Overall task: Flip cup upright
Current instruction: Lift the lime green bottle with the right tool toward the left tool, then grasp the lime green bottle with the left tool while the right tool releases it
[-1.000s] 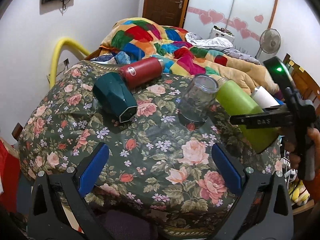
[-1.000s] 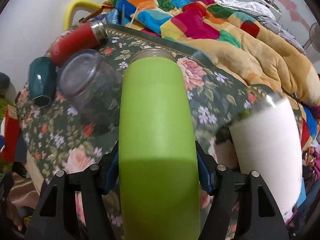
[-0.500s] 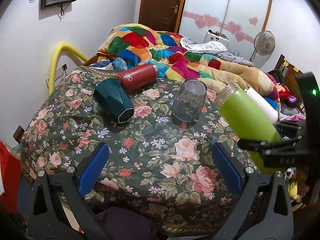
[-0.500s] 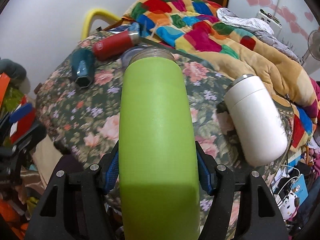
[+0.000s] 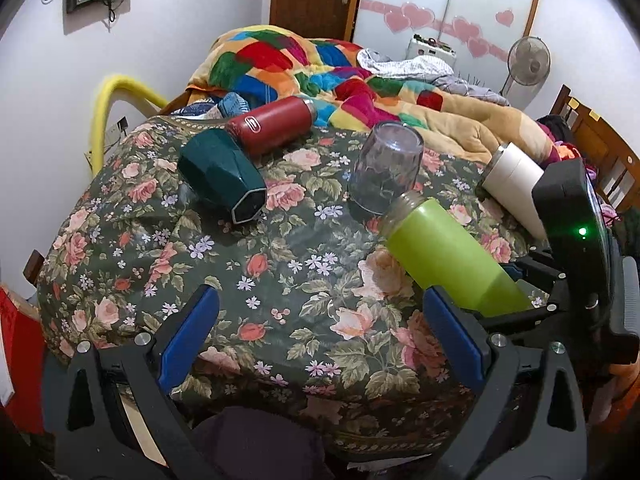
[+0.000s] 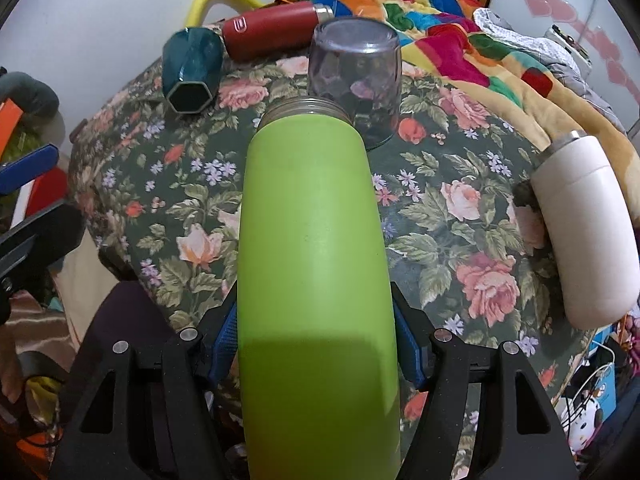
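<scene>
My right gripper point(image 6: 316, 344) is closed on the lower body of the lime-green metal flask point(image 6: 316, 248), blue pads pressed to both its sides. The flask fills the centre of the right wrist view, its threaded open mouth pointing away toward the upper middle; its base is cut off at the bottom edge. In the left wrist view the same flask point(image 5: 452, 256) lies tilted at centre right, clear of the cloth as far as I can judge, its base hidden behind the right rig.

My left gripper point(image 5: 320, 340) stands wide apart, holding nothing, over the near edge of the floral tablecloth point(image 5: 280, 280).

Beyond the flask's mouth stands a clear purple-tinted tumbler point(image 5: 386, 168), inverted, partly masked by the flask in the right view. At upper left lie a dark teal faceted cup point(image 5: 222, 176) and a red cylindrical bottle point(image 5: 272, 124), on their sides. A white flask point(image 5: 516, 184) lies at right, its far end hidden.
</scene>
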The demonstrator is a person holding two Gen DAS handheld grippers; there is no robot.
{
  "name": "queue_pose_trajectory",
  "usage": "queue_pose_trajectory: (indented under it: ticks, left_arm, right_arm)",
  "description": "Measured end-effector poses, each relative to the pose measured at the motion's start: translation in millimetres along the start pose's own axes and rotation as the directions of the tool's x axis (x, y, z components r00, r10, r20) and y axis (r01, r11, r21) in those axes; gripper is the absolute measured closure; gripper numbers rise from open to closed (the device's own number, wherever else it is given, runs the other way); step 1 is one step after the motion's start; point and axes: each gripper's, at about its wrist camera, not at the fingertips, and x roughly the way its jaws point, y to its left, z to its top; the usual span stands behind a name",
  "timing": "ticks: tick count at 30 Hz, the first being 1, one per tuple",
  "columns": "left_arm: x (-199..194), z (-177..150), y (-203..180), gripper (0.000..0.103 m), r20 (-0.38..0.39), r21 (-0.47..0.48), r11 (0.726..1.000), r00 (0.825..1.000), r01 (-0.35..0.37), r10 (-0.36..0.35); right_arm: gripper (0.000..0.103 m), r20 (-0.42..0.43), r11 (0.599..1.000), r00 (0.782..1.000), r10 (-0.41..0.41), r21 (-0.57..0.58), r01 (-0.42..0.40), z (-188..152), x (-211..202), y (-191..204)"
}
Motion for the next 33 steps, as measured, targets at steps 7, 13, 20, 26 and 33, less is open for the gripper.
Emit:
queue_pose_trajectory:
  ticks: [7, 13, 20, 26, 33]
  left_arm:
    - [17, 3, -3, 0.000, -0.030, 0.008, 1.000, 0.999, 0.015, -0.015]
    - [24, 6, -8, 0.001, -0.049, 0.013, 1.000, 0.998, 0.028, -0.027]
    - [16, 15, -19, 0.001, -0.035, 0.022, 0.999, 0.999, 0.042, -0.041]
    - [18, 21, -43, 0.001, -0.054, 0.036, 0.996, 0.995, 0.085, -0.084]
    - [44, 25, -73, 0.000, -0.137, -0.003, 0.988, 0.979, 0.152, -0.151]
  right_arm:
    - [0.040, -0.018, 1.000, 1.000, -0.019, -0.019, 0.018, 1, 8, 0]
    - [0.040, -0.022, 1.000, 1.000, -0.004, -0.018, 0.004, 3, 5, -1]
    - [0.039, 0.013, 0.999, 1.000, 0.027, 0.016, -0.027, -2, -19, -7]
    - [0.038, 0.099, 0.997, 0.995, -0.002, 0.071, -0.005, -25, -61, -23]
    - [0.034, 0.193, 0.976, 0.965, -0.178, 0.159, 0.148, -53, -101, -43]
